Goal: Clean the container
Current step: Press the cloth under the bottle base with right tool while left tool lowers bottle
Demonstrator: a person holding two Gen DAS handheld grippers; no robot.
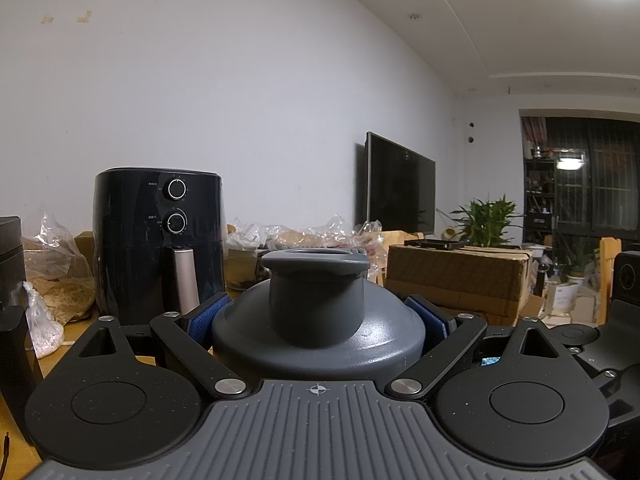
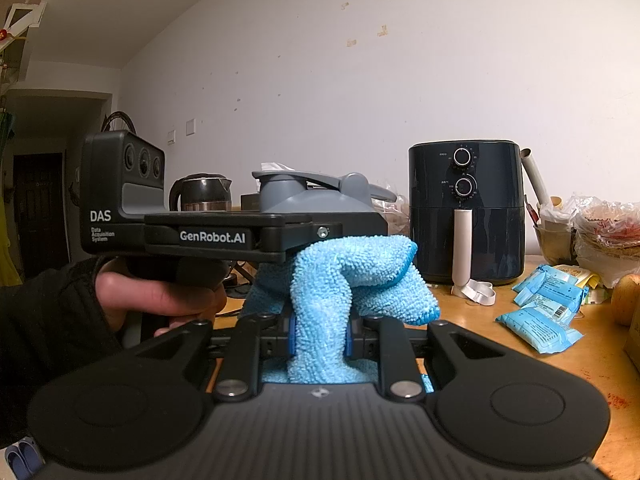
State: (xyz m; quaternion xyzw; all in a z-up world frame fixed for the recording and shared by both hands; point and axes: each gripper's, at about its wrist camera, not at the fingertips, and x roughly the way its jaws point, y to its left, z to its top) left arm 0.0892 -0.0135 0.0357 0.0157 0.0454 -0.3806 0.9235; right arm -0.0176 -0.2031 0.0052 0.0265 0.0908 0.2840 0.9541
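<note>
A grey container [image 1: 316, 280] with a domed lid and wide neck sits close in the left wrist view. My left gripper [image 1: 319, 317] is shut on it, blue pads [image 1: 208, 316] pressing both sides. In the right wrist view the container's lid and handle [image 2: 316, 196] show above the left gripper's black finger [image 2: 304, 236], and a hand [image 2: 160, 296] holds that tool. My right gripper [image 2: 320, 336] is shut on a light blue microfibre cloth [image 2: 352, 276]. The cloth bunches up against the container's side just under the left finger. The container's body is hidden.
A dark air fryer [image 2: 466, 208] stands by the wall on the wooden table [image 2: 520, 360], with blue packets [image 2: 544, 308] and plastic bags to its right. A steel kettle [image 2: 204, 194] is behind the container. A cardboard box [image 1: 456, 276] and a television [image 1: 400, 184] lie further off.
</note>
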